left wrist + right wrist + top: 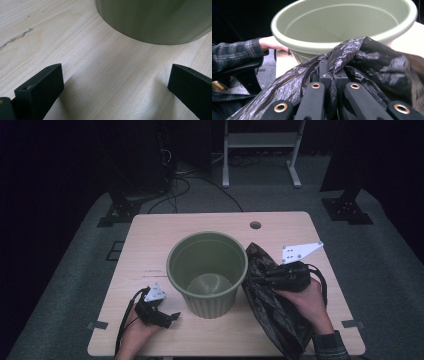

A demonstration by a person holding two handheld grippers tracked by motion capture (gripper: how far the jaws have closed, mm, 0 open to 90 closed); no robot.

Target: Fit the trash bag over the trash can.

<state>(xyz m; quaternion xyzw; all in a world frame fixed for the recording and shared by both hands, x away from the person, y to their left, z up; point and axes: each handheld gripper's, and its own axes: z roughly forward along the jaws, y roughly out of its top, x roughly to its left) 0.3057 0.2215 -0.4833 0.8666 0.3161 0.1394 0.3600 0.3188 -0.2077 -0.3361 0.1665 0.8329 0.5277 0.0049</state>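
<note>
Right gripper: your black two-jaw right gripper [260, 281] is clamped on a fold of the crumpled black plastic bag [272, 305]; in the right gripper view the film is pinched between the closed jaws [333, 75] and bunches around them.
Bag: you hold its top raised just beside the right wall of the pot, while the rest hangs and trails back to the near edge of the tabletop, close to the near right corner.
Bag against pot: in the right gripper view the bag's upper fold [367, 52] lies at the pot's rim; whether it touches the rim cannot be told.
Pot: the round, ribbed, olive-green plastic pot [207, 272] stands upright about midway across the tabletop, mouth up, its pale inside bare [342, 22].
Left gripper: your black left gripper [167, 316] rests low near the near left corner, pointing at the foot of the pot; in the left gripper view its jaws stand wide apart with only bare wood between them [115, 82].
Left gripper and pot: the pot's lower wall [155, 20] is near but apart from the jaw tips.
Table: the light wood tabletop [150, 240] has a small round hole [255, 225] close to its far edge.
Hands: your right hand [305, 300] grips the tool over the bag; your left hand [135, 327] sits at the near edge.
</note>
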